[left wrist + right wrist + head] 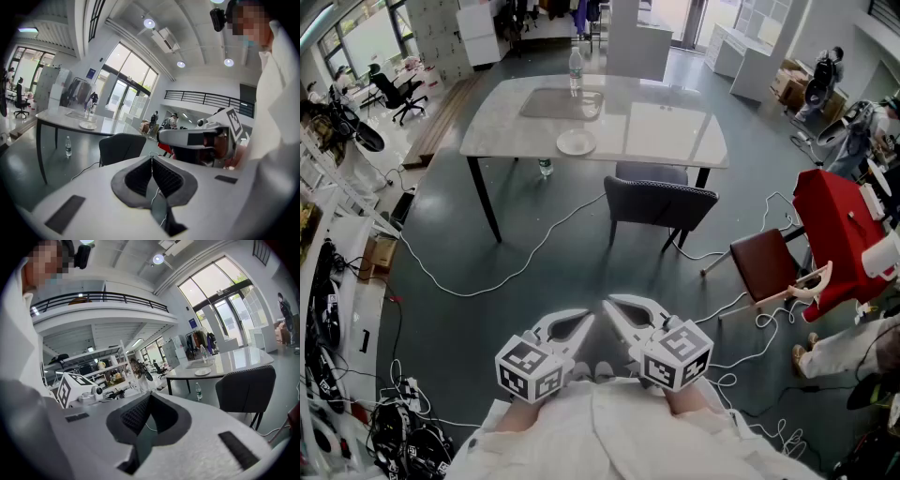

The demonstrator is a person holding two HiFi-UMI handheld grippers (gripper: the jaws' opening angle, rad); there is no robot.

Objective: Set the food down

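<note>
No food shows in any view. A white plate (576,142) lies on the pale table (675,131) far ahead, with a clear water bottle (576,67) and a grey mat (553,103) behind it. Both grippers are held close to the person's body, well short of the table. My left gripper (590,318) is shut with nothing between its pads (151,158). My right gripper (612,303) sits beside it, tips nearly touching the left one's, also shut and empty (150,394). The plate (87,125) appears small in the left gripper view, and the same plate (202,372) in the right gripper view.
A dark chair (659,202) stands at the table's near side. A small bottle (545,168) stands on the floor under the table. White cables (487,281) trail over the grey floor. A brown chair (764,262) and a red cloth-covered object (834,225) are at the right.
</note>
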